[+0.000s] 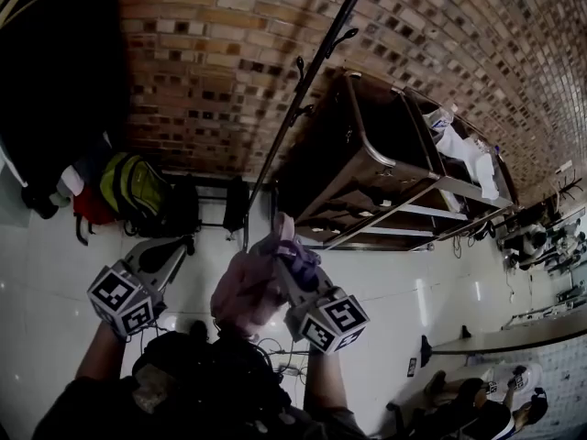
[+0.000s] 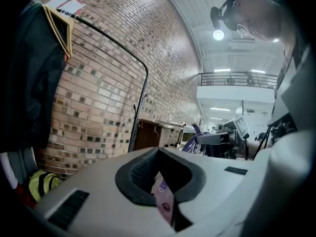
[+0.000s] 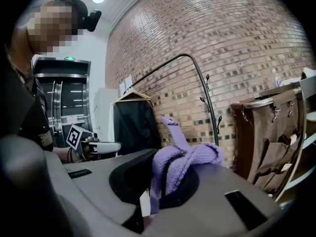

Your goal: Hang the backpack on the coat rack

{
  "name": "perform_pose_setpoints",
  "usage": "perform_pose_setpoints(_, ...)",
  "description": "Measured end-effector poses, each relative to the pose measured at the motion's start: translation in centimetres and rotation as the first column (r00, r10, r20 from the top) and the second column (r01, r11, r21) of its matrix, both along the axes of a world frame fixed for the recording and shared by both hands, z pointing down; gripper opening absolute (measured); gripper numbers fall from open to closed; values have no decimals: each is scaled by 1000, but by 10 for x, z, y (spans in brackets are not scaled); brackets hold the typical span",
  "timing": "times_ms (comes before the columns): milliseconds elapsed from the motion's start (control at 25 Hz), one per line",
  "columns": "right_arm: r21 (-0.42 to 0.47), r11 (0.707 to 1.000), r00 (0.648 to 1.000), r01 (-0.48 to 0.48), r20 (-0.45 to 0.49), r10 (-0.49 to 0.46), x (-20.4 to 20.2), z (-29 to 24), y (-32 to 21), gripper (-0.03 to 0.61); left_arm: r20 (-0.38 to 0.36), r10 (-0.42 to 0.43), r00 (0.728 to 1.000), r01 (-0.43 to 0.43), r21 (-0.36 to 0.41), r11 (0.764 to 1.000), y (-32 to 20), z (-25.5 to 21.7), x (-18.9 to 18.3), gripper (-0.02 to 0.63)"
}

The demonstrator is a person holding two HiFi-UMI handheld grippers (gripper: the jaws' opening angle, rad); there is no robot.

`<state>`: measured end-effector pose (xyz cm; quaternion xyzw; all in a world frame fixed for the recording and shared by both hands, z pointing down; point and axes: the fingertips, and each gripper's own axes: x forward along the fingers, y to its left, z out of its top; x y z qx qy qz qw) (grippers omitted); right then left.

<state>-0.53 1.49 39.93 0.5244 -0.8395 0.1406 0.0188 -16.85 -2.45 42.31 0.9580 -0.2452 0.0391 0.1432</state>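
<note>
Purple knitted strap (image 3: 185,159) sits clamped in the closed right gripper (image 3: 150,191); left gripper (image 2: 165,209) pinches a pink tag (image 2: 164,201). Between them, the backpack (image 1: 243,291) is partly hidden.

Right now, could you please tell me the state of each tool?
Left tool: closed on a small pink tag.
Right tool: closed on the backpack's purple strap.

Left claw (image 1: 172,250) and right claw (image 1: 286,262) reach forward side by side, jaws clamped shut.
</note>
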Motion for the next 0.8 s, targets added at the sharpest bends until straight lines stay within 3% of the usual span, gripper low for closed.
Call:
perform_pose_setpoints(320,93,995,998,29,-59,-23,31,-34,-94,6,19,10,1000,-10,4,1000,-50,3,28,25)
perform_pose_setpoints(560,29,998,996,64,-61,-62,74,-8,-163,6,12,-47,999,47,17,999,-109,6,60,25)
perform_pose_setpoints(800,-68,992,994,102,-42,-105,112,25,-220,5,27,-59,998,58,18,998,-182,6,118,25)
